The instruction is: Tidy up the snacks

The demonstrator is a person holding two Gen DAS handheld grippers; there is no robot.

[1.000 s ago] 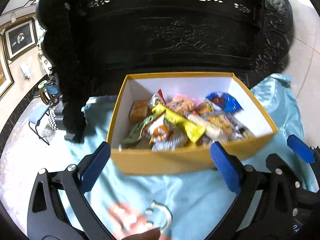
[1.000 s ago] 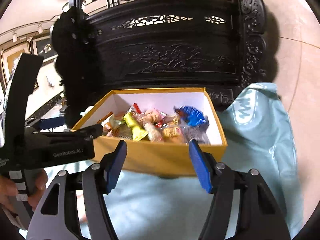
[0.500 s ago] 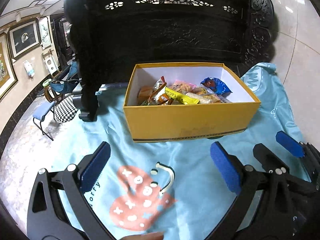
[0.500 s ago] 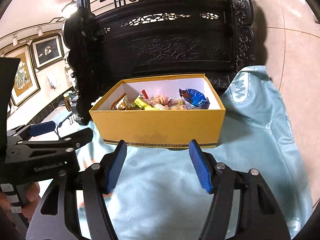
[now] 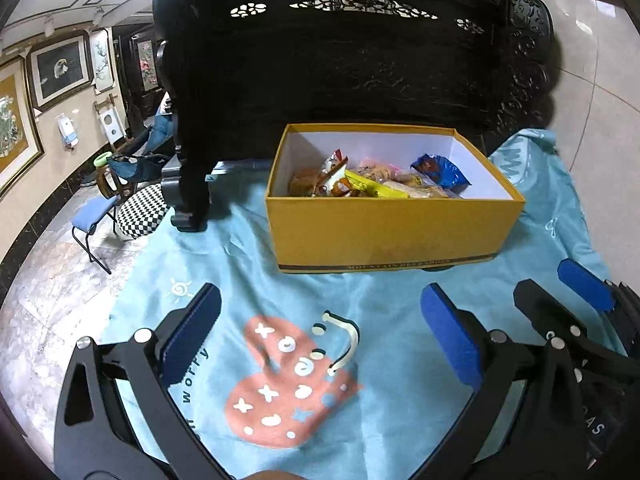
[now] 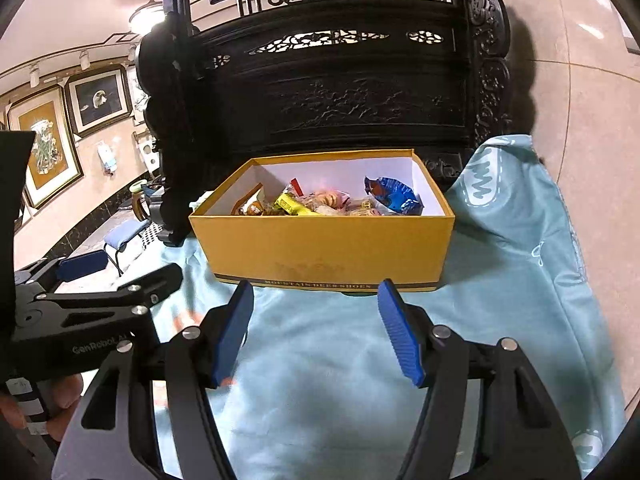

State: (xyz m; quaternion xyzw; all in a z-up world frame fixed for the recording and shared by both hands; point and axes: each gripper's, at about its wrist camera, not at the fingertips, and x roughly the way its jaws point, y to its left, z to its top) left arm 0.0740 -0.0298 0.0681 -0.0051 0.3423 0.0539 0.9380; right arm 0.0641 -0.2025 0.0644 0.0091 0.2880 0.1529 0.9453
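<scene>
I have both grippers hanging over the light blue cloth [image 5: 400, 360] with nothing between their pads. My left gripper [image 5: 320, 336] has its jaws spread wide; under the gap between them lies the cloth's pink printed patch with white marks. My right gripper [image 6: 318, 330] also stands with its jaws apart, and only bare cloth shows between them.

The yellow box [image 6: 328, 248] sits on the cloth straight ahead of the right jaws, beyond the fingertips and apart from them. From the left gripper it lies ahead and a little toward the right finger, also clear of the pads. Its lid is off and its inside is white. The snacks [image 5: 372, 182] are all piled in the box: a blue packet [image 6: 394, 196] leans at the end nearer the right finger, a yellow bar [image 6: 292, 205] lies near the middle, and orange and clear wrappers crowd the side nearer the left finger.

Behind the box stands a dark carved wooden cabinet [image 6: 352, 92]. In the right wrist view my left gripper's black frame shows off beyond the left finger, with a hand [image 6: 60, 400] on its grip.
</scene>
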